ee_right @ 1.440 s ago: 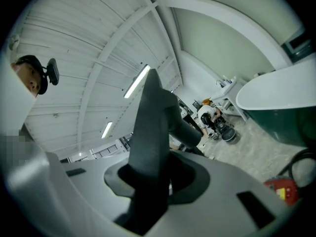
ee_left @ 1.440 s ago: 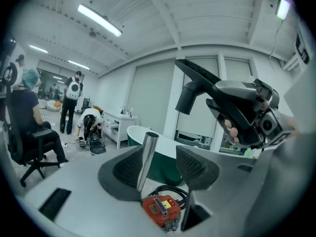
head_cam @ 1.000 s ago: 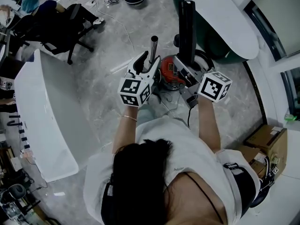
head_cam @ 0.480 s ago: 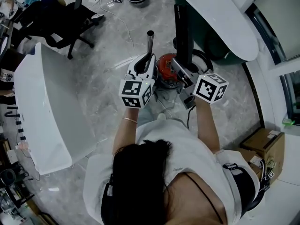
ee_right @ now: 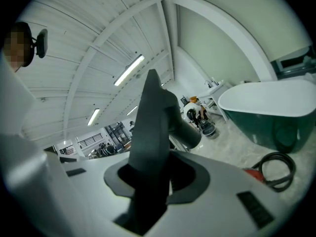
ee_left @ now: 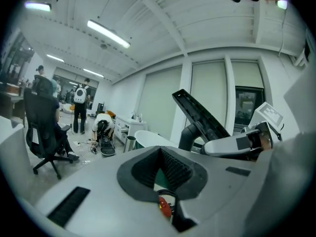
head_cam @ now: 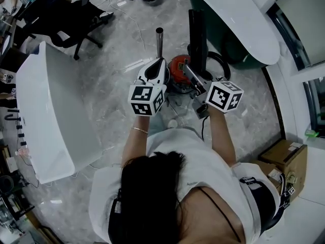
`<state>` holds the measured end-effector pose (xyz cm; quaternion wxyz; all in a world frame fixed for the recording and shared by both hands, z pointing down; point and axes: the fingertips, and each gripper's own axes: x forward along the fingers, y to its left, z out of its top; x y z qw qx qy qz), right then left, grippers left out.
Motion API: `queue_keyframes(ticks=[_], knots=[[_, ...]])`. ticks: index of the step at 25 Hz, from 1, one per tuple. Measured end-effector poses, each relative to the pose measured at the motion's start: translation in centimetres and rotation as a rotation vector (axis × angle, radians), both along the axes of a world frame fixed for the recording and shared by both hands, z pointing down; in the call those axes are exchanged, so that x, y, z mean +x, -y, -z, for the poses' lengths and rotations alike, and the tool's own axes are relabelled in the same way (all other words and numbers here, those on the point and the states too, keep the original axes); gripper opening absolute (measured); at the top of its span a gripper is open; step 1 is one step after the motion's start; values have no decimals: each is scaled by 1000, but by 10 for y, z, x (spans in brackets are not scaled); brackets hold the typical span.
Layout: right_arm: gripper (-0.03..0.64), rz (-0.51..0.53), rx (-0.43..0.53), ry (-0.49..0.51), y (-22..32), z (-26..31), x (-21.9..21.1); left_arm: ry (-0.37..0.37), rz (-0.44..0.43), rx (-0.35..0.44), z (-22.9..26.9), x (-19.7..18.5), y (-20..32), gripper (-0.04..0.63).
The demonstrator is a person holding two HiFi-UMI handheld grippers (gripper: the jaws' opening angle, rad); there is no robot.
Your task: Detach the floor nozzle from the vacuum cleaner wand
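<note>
In the head view the black floor nozzle (head_cam: 197,27) stands upright, with my right gripper (head_cam: 190,71) shut on its lower part. The right gripper view shows the nozzle (ee_right: 153,127) rising from between the closed jaws of the right gripper (ee_right: 150,171). The metal wand tube (head_cam: 159,42) stands on its own to the left of the nozzle, above the red vacuum body (head_cam: 179,71). My left gripper (head_cam: 156,65) sits just below the tube. Its jaws have just been closing and now meet, and in the left gripper view nothing lies between the jaws of the left gripper (ee_left: 159,154).
A green-and-white bathtub (head_cam: 238,19) lies at the upper right and a white tub (head_cam: 51,121) at the left. A black hose (head_cam: 219,61) coils beside the vacuum. An office chair (head_cam: 76,14) stands far left, and a cardboard box (head_cam: 289,154) at the right.
The left gripper's jaws, spread wide a second ago, have closed on nothing. Both grippers have shifted a little. The right gripper keeps its hold on the nozzle.
</note>
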<state>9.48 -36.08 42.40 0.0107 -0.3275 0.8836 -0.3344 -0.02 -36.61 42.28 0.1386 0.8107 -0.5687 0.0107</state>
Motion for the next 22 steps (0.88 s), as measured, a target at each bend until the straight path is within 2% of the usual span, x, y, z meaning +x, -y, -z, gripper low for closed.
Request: queue_keyframes(ticks=[7,12,16,22], knots=[[117,-1,14,-12,-7,4,-5,21,5,-5,6,3,-10,3],[117,6,14,-13,-16,5,-12,48,60,6,12,-3,-19,3],[117,1,13,-7,-23,5,-22,62,37,-3,13,-6,-25,3],[117,2,7,-30,-34,1,-32,32,-25,-33,8,-5,-35,3]])
